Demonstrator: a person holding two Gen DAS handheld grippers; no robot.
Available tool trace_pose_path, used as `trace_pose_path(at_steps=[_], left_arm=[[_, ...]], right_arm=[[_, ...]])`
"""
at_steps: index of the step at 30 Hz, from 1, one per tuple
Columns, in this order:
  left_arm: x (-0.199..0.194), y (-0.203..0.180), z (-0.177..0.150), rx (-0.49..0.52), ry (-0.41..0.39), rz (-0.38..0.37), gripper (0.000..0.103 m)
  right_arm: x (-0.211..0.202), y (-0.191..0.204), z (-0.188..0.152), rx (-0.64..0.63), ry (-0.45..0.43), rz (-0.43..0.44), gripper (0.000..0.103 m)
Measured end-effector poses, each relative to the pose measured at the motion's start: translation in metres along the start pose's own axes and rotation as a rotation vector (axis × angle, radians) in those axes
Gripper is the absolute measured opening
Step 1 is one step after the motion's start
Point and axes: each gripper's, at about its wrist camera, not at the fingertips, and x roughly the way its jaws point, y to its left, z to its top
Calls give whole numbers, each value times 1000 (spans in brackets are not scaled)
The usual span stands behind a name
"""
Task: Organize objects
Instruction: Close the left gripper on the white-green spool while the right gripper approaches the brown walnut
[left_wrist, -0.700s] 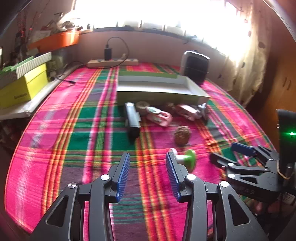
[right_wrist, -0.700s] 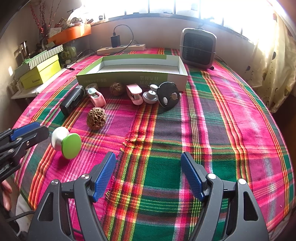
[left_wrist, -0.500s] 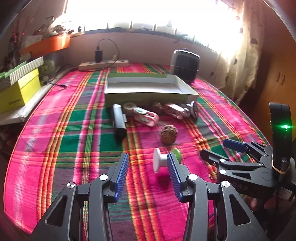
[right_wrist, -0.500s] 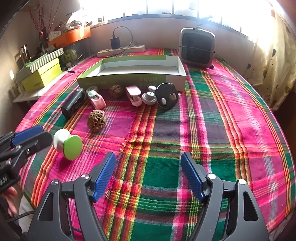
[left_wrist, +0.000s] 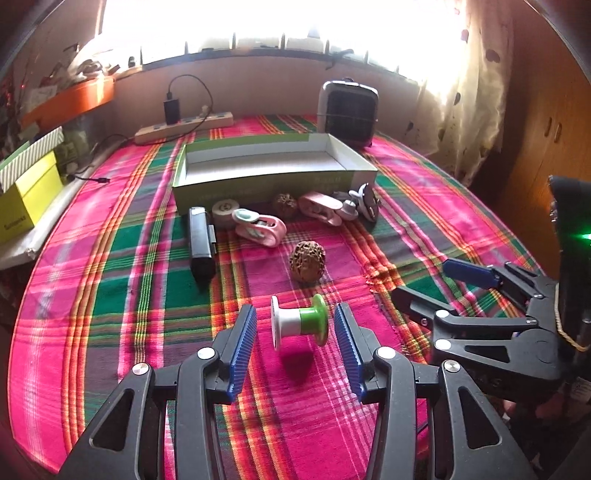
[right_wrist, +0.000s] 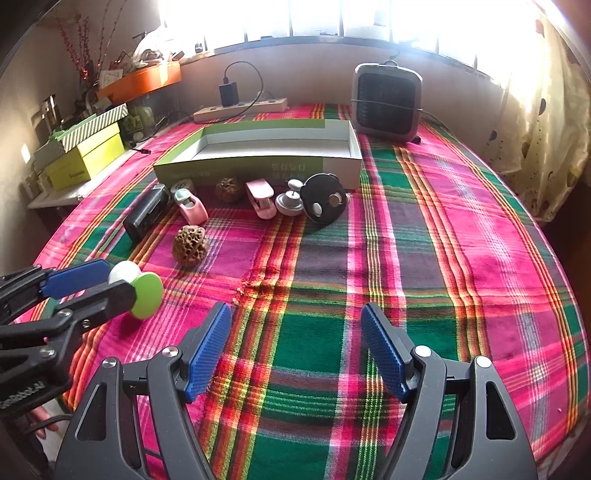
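The left gripper (left_wrist: 295, 347) has its jaws apart on either side of a white-and-green spool (left_wrist: 300, 322) lying on its side on the plaid tablecloth (left_wrist: 110, 295), with a gap between each pad and the spool. The right gripper (right_wrist: 295, 350) hangs with jaws wide apart over bare cloth, nothing between them. Beyond the spool sits a brown walnut (left_wrist: 307, 261), then a row in front of the open cardboard box (left_wrist: 273, 181): a black stapler (left_wrist: 200, 243), a tape roll (left_wrist: 224, 209), two pink dispensers (left_wrist: 260, 230), a second walnut (left_wrist: 285, 205) and a black disc (right_wrist: 324, 203). A heater (right_wrist: 387, 101) and power strip (right_wrist: 240, 109) stand behind the box.
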Motion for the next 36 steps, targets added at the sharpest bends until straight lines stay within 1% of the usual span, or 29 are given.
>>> trace_pose_path(at_steps=[5,10,30,33,35,36], left_arm=[[8,-4,-1,20,20,27,42],[13,-1,0,12,31,42,42],[24,13,0,-25,49,44,42],[24,16,0,-32,46,52,40],[23,19,-1,-40,43,48,32],[23,21,-1,-42,43,49,31]], right_arm=[[-1,0,-1,-2,-5,-3,73],[-3,-1,0,-6,-13,-9,73],[1,9,5,-39,-8,-22,73],[2,11,6,-44,-6,-24,73],[2,12,8,-47,-6,-23,73],[2,13,8,-48,-10,-25,73]])
